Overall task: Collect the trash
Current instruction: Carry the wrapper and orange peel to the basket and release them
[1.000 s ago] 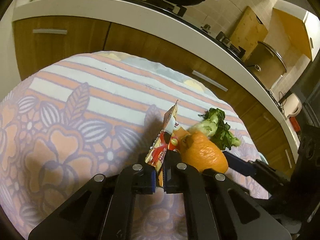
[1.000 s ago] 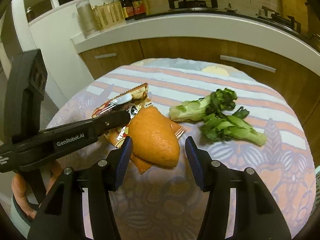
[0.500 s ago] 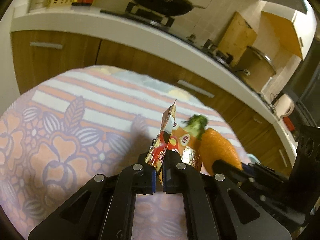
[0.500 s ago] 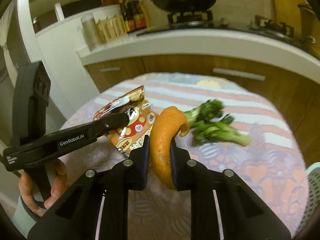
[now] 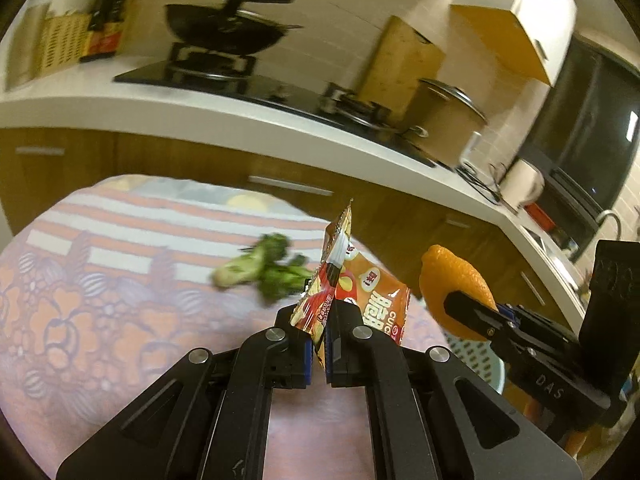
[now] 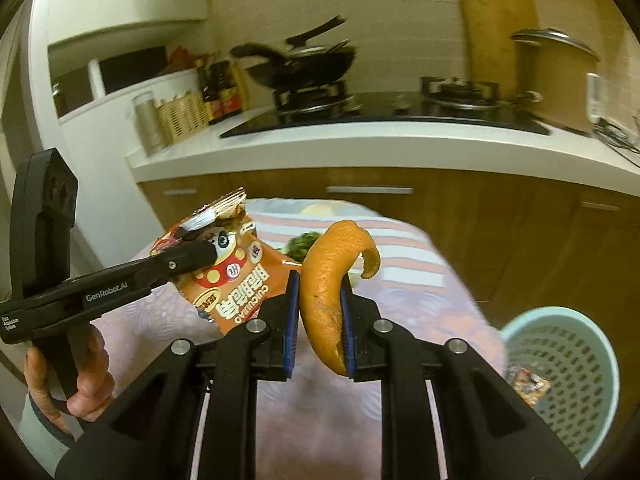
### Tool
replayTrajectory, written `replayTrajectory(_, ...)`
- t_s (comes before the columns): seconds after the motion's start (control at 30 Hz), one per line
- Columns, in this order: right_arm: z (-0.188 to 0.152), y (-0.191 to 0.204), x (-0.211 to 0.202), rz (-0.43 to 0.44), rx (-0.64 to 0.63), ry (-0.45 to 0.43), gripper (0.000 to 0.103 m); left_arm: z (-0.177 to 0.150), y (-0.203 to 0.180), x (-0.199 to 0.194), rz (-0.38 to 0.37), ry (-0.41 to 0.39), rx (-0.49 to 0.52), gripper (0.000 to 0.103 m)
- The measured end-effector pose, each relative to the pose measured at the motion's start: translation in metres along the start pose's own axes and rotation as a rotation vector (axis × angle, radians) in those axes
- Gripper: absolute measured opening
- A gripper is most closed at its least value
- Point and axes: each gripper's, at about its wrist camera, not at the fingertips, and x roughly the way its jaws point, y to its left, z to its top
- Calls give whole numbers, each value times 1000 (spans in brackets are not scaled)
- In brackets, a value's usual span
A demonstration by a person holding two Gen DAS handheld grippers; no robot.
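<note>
My left gripper [image 5: 318,340] is shut on an orange snack wrapper [image 5: 360,280] and holds it above the table; the wrapper also shows in the right wrist view [image 6: 228,280]. My right gripper [image 6: 320,320] is shut on a curled orange peel [image 6: 328,276], also lifted; the peel shows at the right of the left wrist view [image 5: 456,280]. Green vegetable scraps [image 5: 264,268] lie on the patterned tablecloth [image 5: 100,300]. A light blue perforated trash basket [image 6: 568,364] stands on the floor to the right of the table, with some trash in it.
A kitchen counter [image 6: 360,144] with a hob, a black wok [image 6: 312,64], a pot [image 6: 556,76] and a cutting board runs behind the table. Wooden cabinets [image 5: 160,160] stand below it. A hand [image 6: 76,380] holds the left gripper's handle.
Both grippers have risen off the table with their loads and swung right. The right gripper closed on the orange peel. The basket has come into view.
</note>
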Motion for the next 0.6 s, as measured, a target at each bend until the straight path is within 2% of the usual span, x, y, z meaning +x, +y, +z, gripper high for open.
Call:
replayTrajectory(0.23, -9, -51, -43, -90, 63, -44, 16, -4, -56, 20, -58, 29, 68, 2)
replayTrajectory(0.6, -40, -139, -89, -192, 190, -62, 16, -20, -149, 72, -118, 98, 190, 2)
